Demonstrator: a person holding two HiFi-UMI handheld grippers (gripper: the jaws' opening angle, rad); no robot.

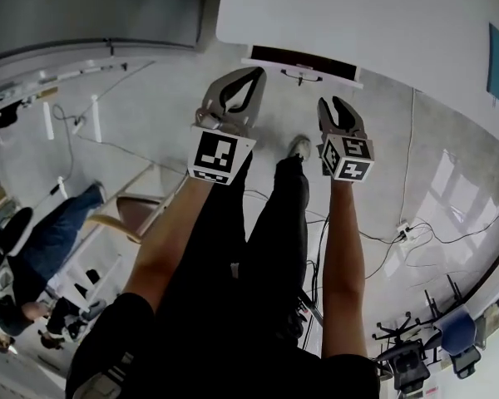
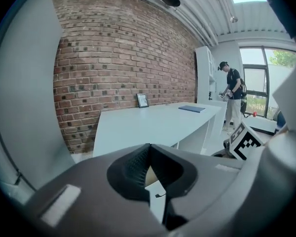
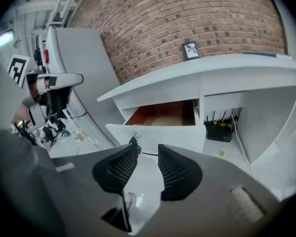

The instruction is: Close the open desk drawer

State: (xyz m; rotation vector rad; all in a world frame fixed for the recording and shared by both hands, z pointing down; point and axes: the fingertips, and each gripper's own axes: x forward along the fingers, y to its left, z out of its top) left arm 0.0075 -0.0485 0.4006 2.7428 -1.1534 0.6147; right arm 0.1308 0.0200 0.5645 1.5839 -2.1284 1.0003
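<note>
The open drawer (image 1: 302, 65) juts out from under the white desk (image 1: 358, 15), showing a dark inside and a white front with a small handle. In the right gripper view the drawer (image 3: 163, 113) shows a brown wooden inside behind its white front panel (image 3: 163, 132). My left gripper (image 1: 254, 75) hangs just short of the drawer's left end, jaws shut on nothing; its pads (image 2: 138, 164) meet. My right gripper (image 1: 333, 103) is held a bit below the drawer's right part, and it (image 3: 148, 152) stands open with only floor between its pads.
A picture frame (image 2: 142, 100) and a blue book (image 2: 191, 108) lie on the desk before a brick wall. A black box with cables (image 3: 219, 130) sits under the desk. Floor cables (image 1: 416, 235), office chairs (image 1: 416, 360), a wooden chair (image 1: 133, 214) and a seated person (image 1: 41, 248) surround me.
</note>
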